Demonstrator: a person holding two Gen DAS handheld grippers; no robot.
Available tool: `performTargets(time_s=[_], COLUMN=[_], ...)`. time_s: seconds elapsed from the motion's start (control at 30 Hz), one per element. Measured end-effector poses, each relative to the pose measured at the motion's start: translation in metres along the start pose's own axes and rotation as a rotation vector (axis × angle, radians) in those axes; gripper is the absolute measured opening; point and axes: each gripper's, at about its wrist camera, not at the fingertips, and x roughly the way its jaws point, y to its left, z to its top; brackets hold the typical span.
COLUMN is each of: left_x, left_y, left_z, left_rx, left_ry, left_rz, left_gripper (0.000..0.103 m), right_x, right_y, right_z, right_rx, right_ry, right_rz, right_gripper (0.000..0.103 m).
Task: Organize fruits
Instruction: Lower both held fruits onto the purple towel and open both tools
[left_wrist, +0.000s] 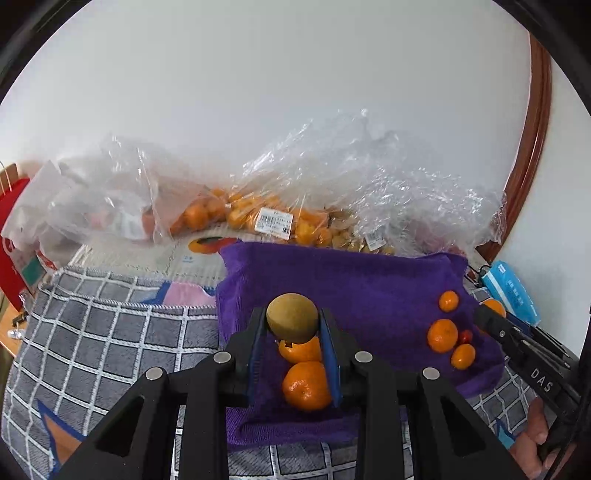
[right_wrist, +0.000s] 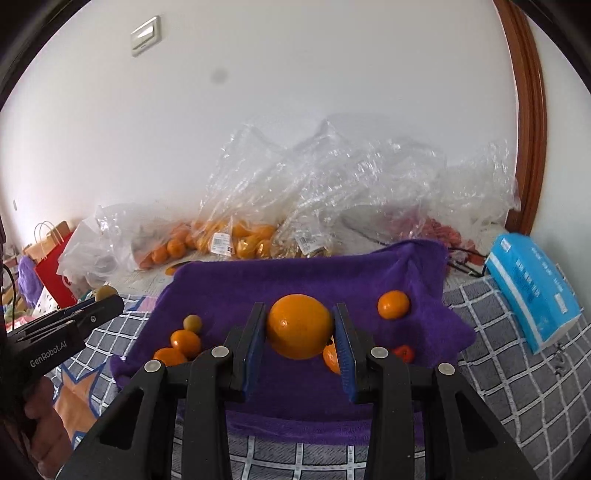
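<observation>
My left gripper (left_wrist: 292, 322) is shut on a round yellow-green fruit (left_wrist: 291, 316), held above a purple towel (left_wrist: 369, 280). Under it two oranges (left_wrist: 306, 386) lie on the towel, with several small oranges (left_wrist: 442, 335) and a tiny red fruit (left_wrist: 465, 336) to the right. My right gripper (right_wrist: 299, 330) is shut on a large orange (right_wrist: 298, 325) over the same towel (right_wrist: 295, 273). A mandarin (right_wrist: 393, 304) and a small red fruit (right_wrist: 404, 352) lie to its right. A greenish fruit (right_wrist: 192, 323) and oranges (right_wrist: 185, 341) lie to its left.
Clear plastic bags of oranges (left_wrist: 273, 218) and other fruit are heaped along the white wall behind the towel. A blue tissue pack (right_wrist: 532, 291) lies at the right, a red paper bag (right_wrist: 55, 273) at the left. A grey checked blanket (left_wrist: 110, 332) covers the surface.
</observation>
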Motion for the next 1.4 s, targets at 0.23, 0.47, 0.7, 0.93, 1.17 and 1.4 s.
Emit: performTargets(time_s=[0.23, 0.47, 0.7, 0.93, 1.17, 1.4], left_x=[0.02, 0.024, 0.023, 0.027, 0.03, 0.031], left_y=[0.017, 0.034, 0.033, 0.025, 0.009, -0.008], left_z=[-0.01, -0.01, -0.011, -0.016, -0.021, -0.028], left_rx=[-0.05, -0.111, -0.12, -0.121, -0.078, -0.019], left_ry=[0.017, -0.003, -0.012, 0.01, 0.06, 0.09], left_rz=[0.003, -0.015, -0.079, -0.173, -0.293, -0.327], left_gripper=[0.027, 0.027, 0.027, 0.027, 0.027, 0.027], right_x=[0.005, 0.012, 0.028, 0.047, 0.054, 0.054], right_y=[-0.02, -0.03, -0.025, -0.014, -0.013, -0.014], right_z=[-0.001, -0.006, -0.015, -0.028, -0.033, -0.032], right_rx=[0.032, 0.058, 0.065, 0.026, 0.021, 0.024], right_ry=[-0.006, 0.002, 0.067, 0.155, 0.195, 0.209], right_rz=[-0.047, -0.055, 0.025, 0.03, 0.032, 0.04], right_gripper=[0.036, 0.036, 0.036, 0.036, 0.036, 0.036])
